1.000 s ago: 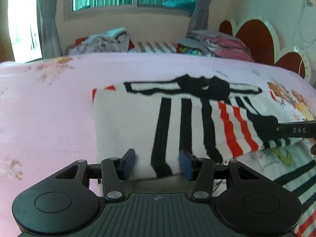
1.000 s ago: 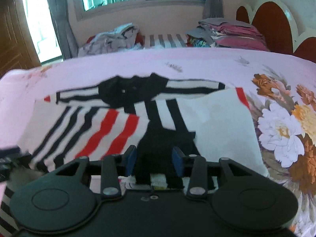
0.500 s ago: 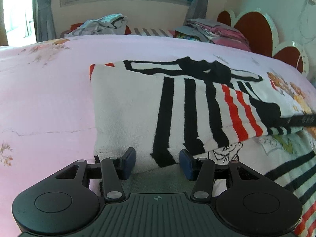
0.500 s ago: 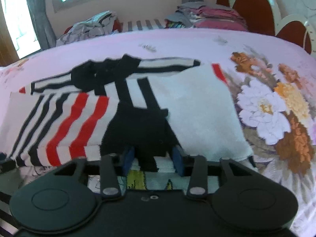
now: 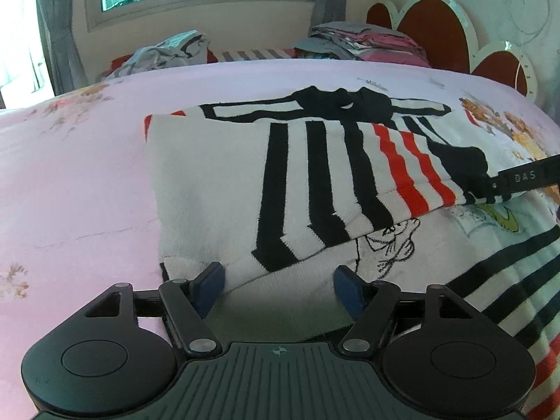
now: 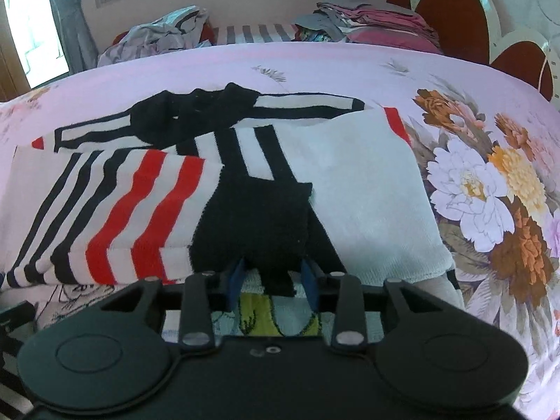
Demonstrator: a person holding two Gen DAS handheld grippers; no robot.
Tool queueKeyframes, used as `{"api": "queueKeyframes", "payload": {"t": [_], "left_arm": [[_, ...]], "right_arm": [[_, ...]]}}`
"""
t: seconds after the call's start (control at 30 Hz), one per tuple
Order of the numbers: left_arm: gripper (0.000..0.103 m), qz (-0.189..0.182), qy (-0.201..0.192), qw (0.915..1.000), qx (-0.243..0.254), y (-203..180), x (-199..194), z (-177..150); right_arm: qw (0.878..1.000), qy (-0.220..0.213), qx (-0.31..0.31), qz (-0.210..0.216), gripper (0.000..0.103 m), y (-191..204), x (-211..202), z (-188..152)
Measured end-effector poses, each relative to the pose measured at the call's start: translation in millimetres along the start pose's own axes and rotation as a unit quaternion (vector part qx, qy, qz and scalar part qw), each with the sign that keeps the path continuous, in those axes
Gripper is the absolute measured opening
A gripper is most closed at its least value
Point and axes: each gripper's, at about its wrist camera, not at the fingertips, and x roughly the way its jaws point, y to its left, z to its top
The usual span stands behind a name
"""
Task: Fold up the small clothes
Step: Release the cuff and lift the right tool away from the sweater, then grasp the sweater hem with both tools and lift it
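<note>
1. On the pink floral bedspread, the left gripper is opening; a second ago its blue pads pinched closer on the striped sweater, whose white hem now lies loose between them.
2. That fold looks laid down.
3. The right gripper stays clamped on the black knit cuff.
4. Soft, ribbed knit, red and black stripes, squared-off edges.

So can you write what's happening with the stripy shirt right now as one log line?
step: fold striped shirt | left gripper: opening, hem between jaws | right gripper: shut on black cuff | surface: pink bedsheet
</note>
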Motion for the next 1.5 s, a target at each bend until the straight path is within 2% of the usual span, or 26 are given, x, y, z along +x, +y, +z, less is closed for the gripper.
{"api": "queueKeyframes", "payload": {"t": [0.07,0.17,0.23,0.3,0.43,0.5,0.63,0.67,0.7,0.73,0.93,1.07,1.17,1.37,1.43,1.5], "left_arm": [[0.07,-0.004,-0.004,0.9997,-0.024,5,-9,-3],[0.07,0.01,-0.002,0.999,-0.044,8,-20,-13],[0.07,0.018,-0.002,0.9988,-0.046,6,-29,-22],[0.07,0.01,-0.007,0.999,-0.044,2,-42,-30],[0.07,0.01,-0.016,0.9995,-0.026,-13,-69,-42],[0.07,0.006,-0.017,0.9993,-0.033,-17,-83,-50],[0.07,-0.005,-0.012,0.9968,-0.078,-14,-110,-81],[0.065,-0.009,-0.008,0.9958,-0.091,-12,-115,-91],[0.056,-0.012,-0.002,0.9946,-0.103,-10,-118,-100],[0.053,-0.009,0.005,0.9938,-0.111,-10,-122,-111],[0.053,-0.003,0.023,0.988,-0.153,-12,-146,-168],[0.053,-0.043,0.03,0.9791,-0.197,-11,-155,-188],[0.053,-0.068,0.034,0.9708,-0.228,-9,-159,-198],[0.053,-0.104,0.021,0.9481,-0.3,-2,-149,-204],[0.053,-0.102,0.017,0.9478,-0.302,-3,-141,-197],[0.053,-0.103,0.012,0.9469,-0.304,-3,-135,-191]], "right_arm": [[0.999,-0.024,0.015,0.027,0.039,-4,-17,-1],[0.997,-0.051,0.023,0.049,0.042,-10,-40,-6],[0.996,-0.061,0.024,0.061,0.045,-16,-54,-11],[0.995,-0.07,0.025,0.07,0.046,-27,-69,-20],[0.993,-0.079,0.028,0.083,0.044,-60,-100,-41],[0.992,-0.082,0.032,0.091,0.044,-82,-116,-57],[0.989,-0.068,0.055,0.118,0.043,-127,-137,-98],[0.988,-0.061,0.06,0.125,0.042,-138,-139,-109],[0.987,-0.055,0.066,0.132,0.042,-147,-140,-121],[0.986,-0.047,0.075,0.139,0.042,-157,-141,-132],[0.979,0.0,0.122,0.165,0.038,-195,-139,-188],[0.974,0.011,0.135,0.182,0.038,-205,-143,-215],[0.966,0.028,0.146,0.21,0.037,-208,-143,-230],[0.963,0.03,0.146,0.223,0.039,-204,-141,-229],[0.96,0.035,0.151,0.231,0.039,-202,-135,-224],[0.951,0.041,0.174,0.251,0.039,-202,-128,-221]]}}
